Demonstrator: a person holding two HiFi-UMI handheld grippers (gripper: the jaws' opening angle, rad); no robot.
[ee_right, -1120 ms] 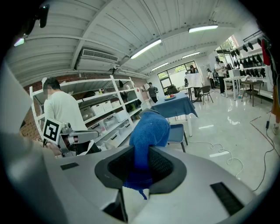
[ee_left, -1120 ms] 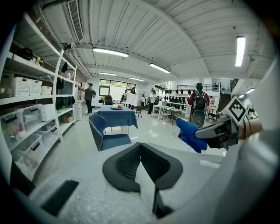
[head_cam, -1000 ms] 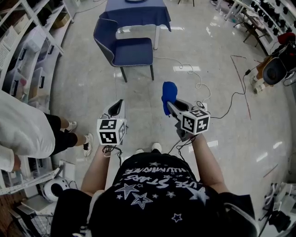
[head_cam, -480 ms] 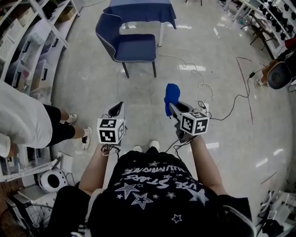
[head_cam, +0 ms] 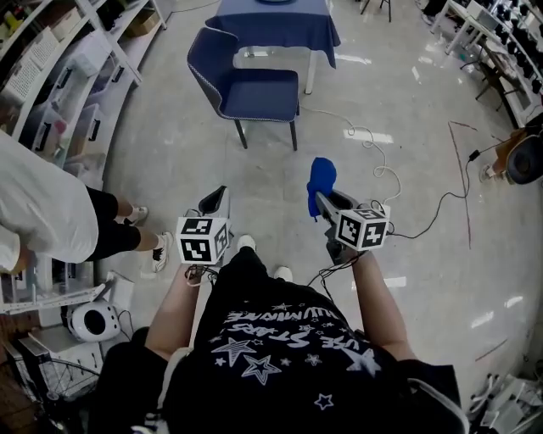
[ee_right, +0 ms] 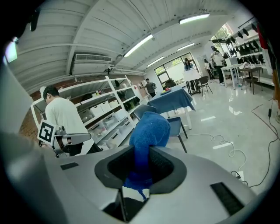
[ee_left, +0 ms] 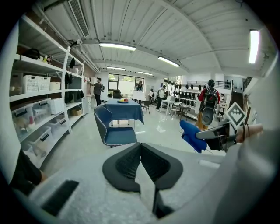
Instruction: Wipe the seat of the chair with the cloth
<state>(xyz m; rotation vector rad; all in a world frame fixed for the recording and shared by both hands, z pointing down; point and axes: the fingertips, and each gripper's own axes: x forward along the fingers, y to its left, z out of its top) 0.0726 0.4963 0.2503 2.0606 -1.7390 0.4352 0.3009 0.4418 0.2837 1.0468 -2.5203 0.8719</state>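
Note:
A dark blue chair stands on the floor ahead of me, its seat bare; it also shows in the left gripper view as the chair and partly behind the cloth in the right gripper view as the chair. My right gripper is shut on a bright blue cloth, which bunches up above the jaws; the cloth fills the middle of the right gripper view. My left gripper is shut and holds nothing. Both grippers hang well short of the chair.
A table with a blue cover stands behind the chair. White shelving lines the left side, and a person in a white top stands at my left. A white cable and a black cable lie on the floor to the right.
The view has moved forward toward the chair, which now sits lower and a little more to the right in the head view. Both grippers keep their pose, the cloth still held.

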